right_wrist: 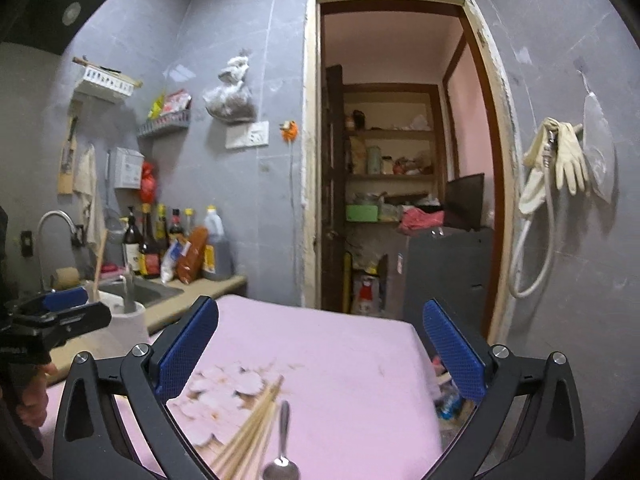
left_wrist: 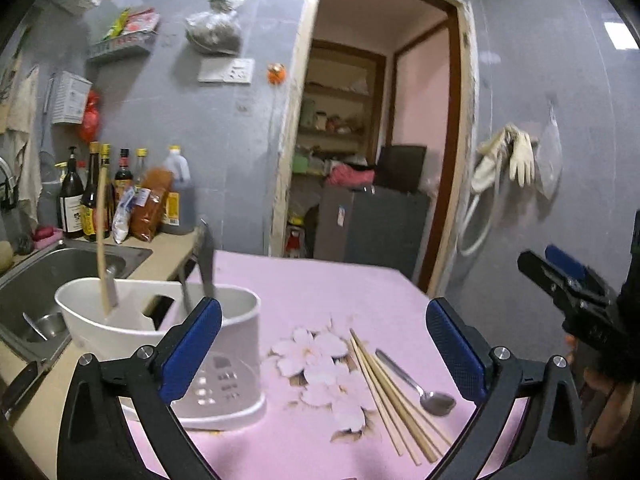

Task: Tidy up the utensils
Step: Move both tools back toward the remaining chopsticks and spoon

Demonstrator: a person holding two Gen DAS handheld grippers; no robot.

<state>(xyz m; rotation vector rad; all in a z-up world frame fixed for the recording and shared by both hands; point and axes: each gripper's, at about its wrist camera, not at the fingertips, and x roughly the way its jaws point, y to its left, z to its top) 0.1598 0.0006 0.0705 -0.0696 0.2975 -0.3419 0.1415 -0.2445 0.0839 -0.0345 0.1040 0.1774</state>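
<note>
A white utensil holder (left_wrist: 168, 328) stands on the pink table at the left, holding a wooden stick, a knife and a metal utensil; it also shows in the right wrist view (right_wrist: 128, 324). Several wooden chopsticks (left_wrist: 396, 392) and a metal spoon (left_wrist: 420, 384) lie on the tablecloth to its right; the chopsticks (right_wrist: 252, 432) and spoon (right_wrist: 282, 452) sit low between the right gripper's fingers. My left gripper (left_wrist: 324, 348) is open and empty above the table. My right gripper (right_wrist: 320, 348) is open and empty; it shows at the right of the left view (left_wrist: 568, 284).
The pink flowered tablecloth (left_wrist: 320, 292) covers the table, whose far edge faces an open doorway (right_wrist: 400, 160). A steel sink (left_wrist: 52, 276) and several sauce bottles (left_wrist: 100, 196) sit on the counter at the left. Gloves and a hose (right_wrist: 560, 168) hang on the right wall.
</note>
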